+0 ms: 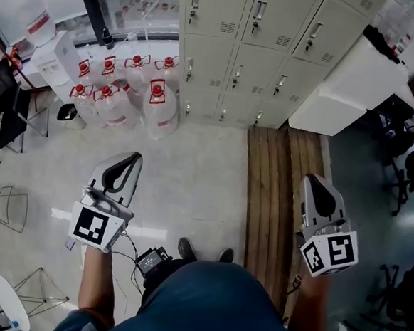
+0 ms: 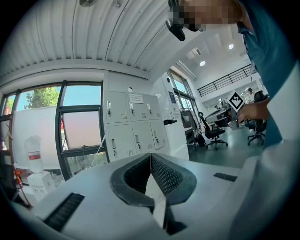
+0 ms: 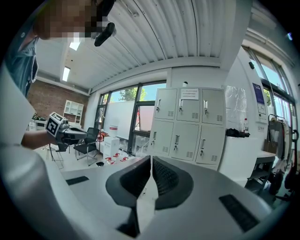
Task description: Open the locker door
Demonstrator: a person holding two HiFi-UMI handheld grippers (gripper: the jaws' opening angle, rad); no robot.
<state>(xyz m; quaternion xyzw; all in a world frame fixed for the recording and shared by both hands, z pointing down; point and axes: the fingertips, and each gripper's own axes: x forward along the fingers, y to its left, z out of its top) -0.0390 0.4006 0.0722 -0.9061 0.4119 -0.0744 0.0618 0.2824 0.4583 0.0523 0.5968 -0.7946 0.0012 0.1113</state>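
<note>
2 tongs shut, L [image 1: 132, 157], R [image 1: 313, 179], lockers [image 1: 262, 55] cropped

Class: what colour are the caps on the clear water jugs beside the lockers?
Red caps, clearest in the head view.
</note>
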